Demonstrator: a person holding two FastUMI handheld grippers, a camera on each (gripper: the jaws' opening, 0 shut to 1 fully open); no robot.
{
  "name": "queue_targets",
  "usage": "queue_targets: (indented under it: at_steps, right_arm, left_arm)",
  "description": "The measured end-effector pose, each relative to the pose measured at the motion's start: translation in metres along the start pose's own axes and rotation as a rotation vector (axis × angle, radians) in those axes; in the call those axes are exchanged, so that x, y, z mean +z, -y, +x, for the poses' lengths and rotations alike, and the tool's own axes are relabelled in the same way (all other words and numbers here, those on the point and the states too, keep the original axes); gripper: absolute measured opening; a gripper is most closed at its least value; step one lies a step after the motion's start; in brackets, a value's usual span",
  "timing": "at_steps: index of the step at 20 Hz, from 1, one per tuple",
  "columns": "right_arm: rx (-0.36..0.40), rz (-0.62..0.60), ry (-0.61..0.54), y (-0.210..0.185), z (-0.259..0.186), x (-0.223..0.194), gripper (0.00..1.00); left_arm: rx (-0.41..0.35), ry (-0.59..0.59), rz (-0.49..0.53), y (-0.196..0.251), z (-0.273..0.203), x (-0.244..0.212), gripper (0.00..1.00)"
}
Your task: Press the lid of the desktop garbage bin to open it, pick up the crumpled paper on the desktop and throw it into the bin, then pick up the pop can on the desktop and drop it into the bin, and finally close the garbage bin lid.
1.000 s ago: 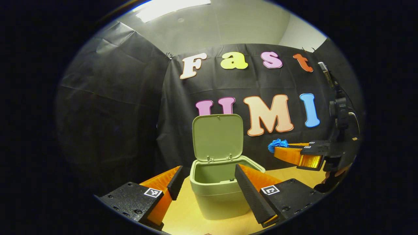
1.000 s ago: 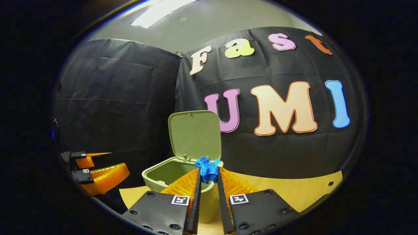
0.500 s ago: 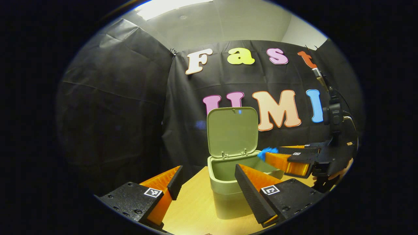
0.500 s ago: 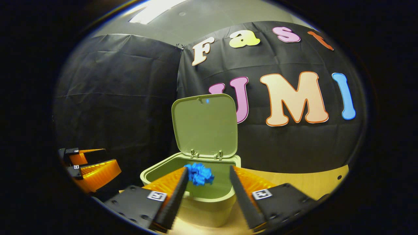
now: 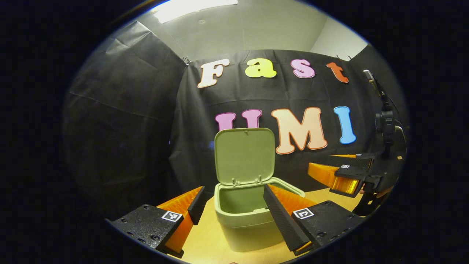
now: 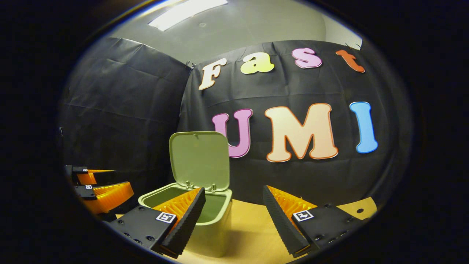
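right gripper (image 6: pixel 231 212): jaws wide, empty, now drawn back right of bin (image 6: pixel 212 231) | paper: gone from the jaws since a moment ago, judged inside bin, hidden | lid (image 5: pixel 244 154): upright | left gripper (image 5: pixel 231 211): open, near bin | next: can, unseen

In the left gripper view the garbage bin (image 5: pixel 243 216) stands on the surface (image 5: pixel 205 242), between and just beyond the spread fingers of the left tongs (image 5: pixel 231 205); its lid (image 5: pixel 244 156) stands upright at the bin's far edge, before the booth wall; the right tongs (image 5: pixel 329 174) hang to the right of the bin, above the surface; in the right gripper view the bin (image 6: pixel 212 234) sits left of centre, partly behind the left finger of the right tongs (image 6: pixel 234 205), its lid (image 6: pixel 199 159) raised behind the opening; the left tongs (image 6: pixel 106 187) lie farther left, apart from the bin.
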State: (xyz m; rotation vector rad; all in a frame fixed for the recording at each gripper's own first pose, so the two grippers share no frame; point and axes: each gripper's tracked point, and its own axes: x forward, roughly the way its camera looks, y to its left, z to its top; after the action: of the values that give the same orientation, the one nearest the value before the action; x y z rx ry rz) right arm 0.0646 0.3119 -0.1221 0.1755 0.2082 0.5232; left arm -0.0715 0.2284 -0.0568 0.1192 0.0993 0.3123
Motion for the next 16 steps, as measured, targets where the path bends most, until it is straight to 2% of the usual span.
queue_targets:
  at_steps: [8, 16]
  right_arm:
    - [-0.131, -0.026, 0.019, 0.09, -0.059, 0.02, 0.99]
    - [-0.269, -0.071, -0.008, 0.184, -0.127, 0.023, 0.99]
  left_arm:
    - [-0.122, 0.028, -0.006, 0.082, 0.004, 0.014, 0.94]
    - [-0.253, -0.027, -0.031, 0.167, -0.006, -0.011, 0.94]
